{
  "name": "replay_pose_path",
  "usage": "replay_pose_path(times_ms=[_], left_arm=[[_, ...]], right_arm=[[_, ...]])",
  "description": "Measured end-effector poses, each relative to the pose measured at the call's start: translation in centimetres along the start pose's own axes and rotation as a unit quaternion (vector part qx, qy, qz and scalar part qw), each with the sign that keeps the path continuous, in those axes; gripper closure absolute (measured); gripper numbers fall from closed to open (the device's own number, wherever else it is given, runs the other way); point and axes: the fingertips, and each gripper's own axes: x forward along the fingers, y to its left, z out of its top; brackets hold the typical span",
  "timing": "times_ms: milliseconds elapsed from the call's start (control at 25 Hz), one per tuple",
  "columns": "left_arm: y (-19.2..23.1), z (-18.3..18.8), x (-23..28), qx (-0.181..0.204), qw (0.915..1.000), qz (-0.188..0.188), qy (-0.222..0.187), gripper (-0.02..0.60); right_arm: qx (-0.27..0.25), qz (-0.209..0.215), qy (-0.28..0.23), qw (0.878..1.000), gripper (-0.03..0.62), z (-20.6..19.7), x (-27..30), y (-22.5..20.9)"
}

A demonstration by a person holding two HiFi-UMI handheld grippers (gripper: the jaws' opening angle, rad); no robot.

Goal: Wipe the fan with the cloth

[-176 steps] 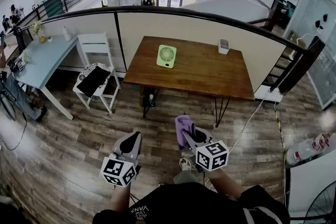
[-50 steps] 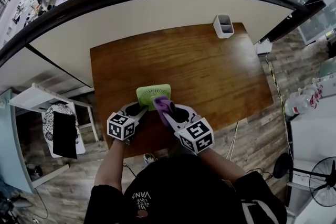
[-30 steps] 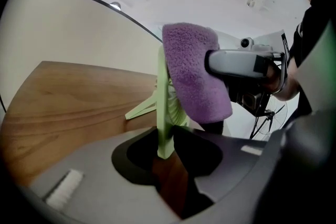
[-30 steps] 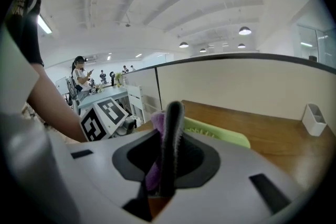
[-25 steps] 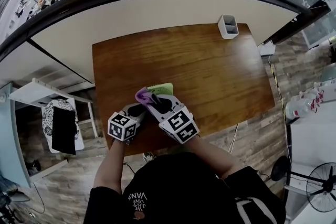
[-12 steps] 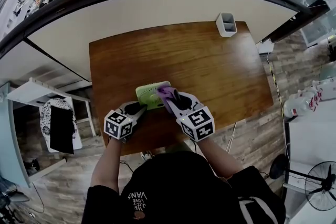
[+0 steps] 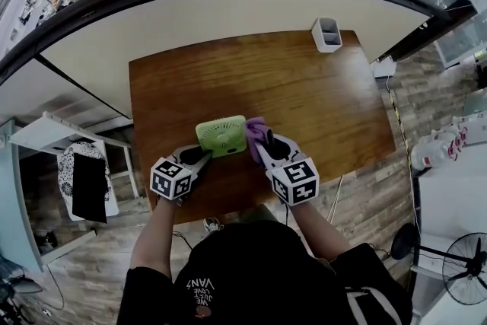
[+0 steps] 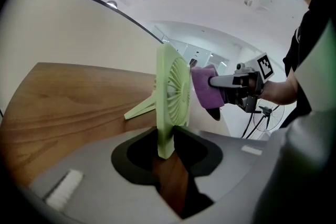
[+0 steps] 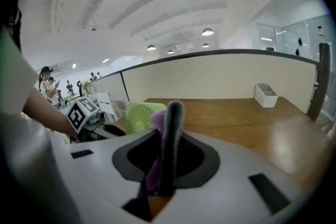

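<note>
left gripper (image 7: 202, 157) is clamping the green fan (image 7: 221, 135) by its near-left corner | right gripper (image 7: 259, 145) is pinching the purple cloth (image 7: 255, 130) just beside its right edge | green fan is standing upright near the table (image 7: 304, 87) front

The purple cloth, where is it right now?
In the head view the purple cloth is clamped in the right gripper, at the right edge of the small green fan, near the front edge of the wooden table.
</note>
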Motion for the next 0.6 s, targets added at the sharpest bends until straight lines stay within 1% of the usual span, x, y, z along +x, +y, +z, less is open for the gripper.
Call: replay_pose_path(times_ms=[160,240,360,480,600], left_arm=[[0.0,0.5,-0.2,0.002,0.9999,0.006,-0.012,0.472],[0.1,0.7,-0.6,-0.002,0.9997,0.008,-0.022,0.454],[-0.1,0.3,-1.4,-0.005,0.9996,0.013,-0.024,0.439],[-0.1,-0.3,-2.6,-0.012,0.9991,0.028,-0.028,0.439],[0.1,-0.8,-4.0,-0.023,0.9978,0.051,-0.036,0.440]], right_arm=[[-0.022,0.060,-0.007,0.998,0.510,-0.2,0.7,4.4],[-0.036,0.092,-0.001,0.995,0.510,-0.4,1.6,6.9],[-0.059,0.132,0.006,0.989,0.510,-0.4,3.2,10.2],[-0.085,0.153,0.020,0.984,0.510,-0.7,4.8,12.0],[-0.095,0.156,0.030,0.983,0.510,-1.0,6.1,12.4]])
